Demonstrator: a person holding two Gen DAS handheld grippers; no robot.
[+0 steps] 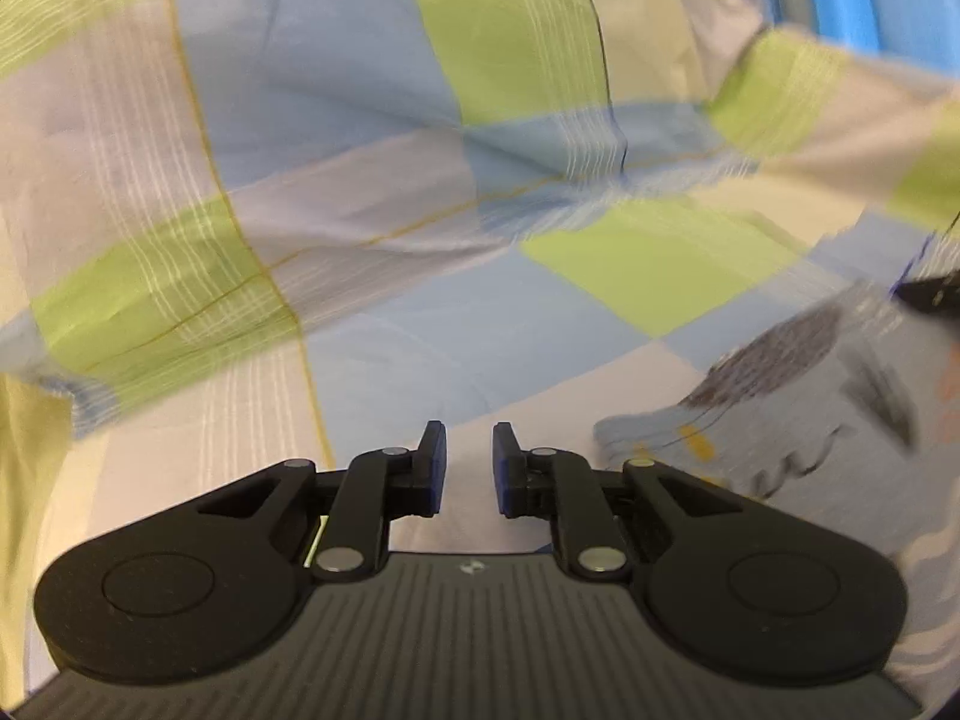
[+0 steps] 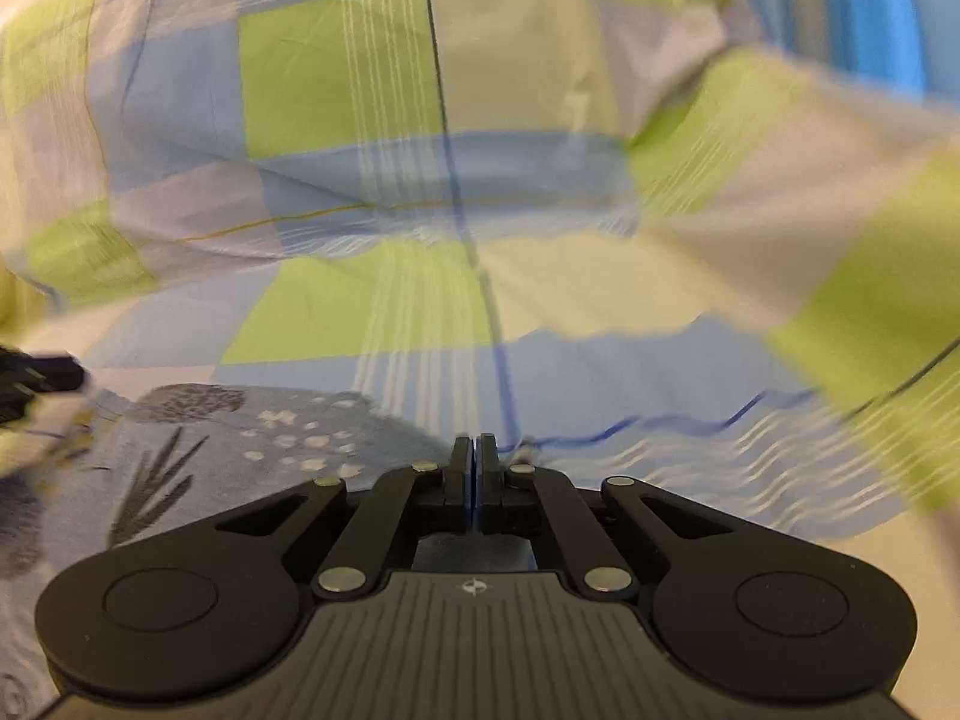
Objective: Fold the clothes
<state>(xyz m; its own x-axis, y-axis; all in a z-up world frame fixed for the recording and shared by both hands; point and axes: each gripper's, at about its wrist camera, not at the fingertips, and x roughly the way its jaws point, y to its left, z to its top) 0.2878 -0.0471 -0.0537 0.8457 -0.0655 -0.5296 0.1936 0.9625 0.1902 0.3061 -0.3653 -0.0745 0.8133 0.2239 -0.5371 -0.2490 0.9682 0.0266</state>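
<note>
A: Two views, left wrist first. The left gripper sits bottom centre, jaws apart, nothing between them. Under it and filling the frame: a checked bedsheet in green, blue and pale squares, rumpled. At lower right lies the printed garment, pale blue-grey with dark leaf and blotch motifs, blurred. A dark shape at the right edge is probably the other tool; too smeared to say.

B: Right wrist view?

A: The right gripper at bottom centre, jaws pressed together. A thin blue line shows in the seam, so whether cloth is pinched I cannot tell. Same garment at lower left of frame, edge running toward the fingers. Checked sheet behind; a bright blue object, upper right, unidentified.

B: Handling?

A: Judging by the drape: light, soft, limp, not fragile. It will sag and bunch unless held at two points. Best taken at a hem or corner, thin edge pinched flat, one gripper each side.
</note>
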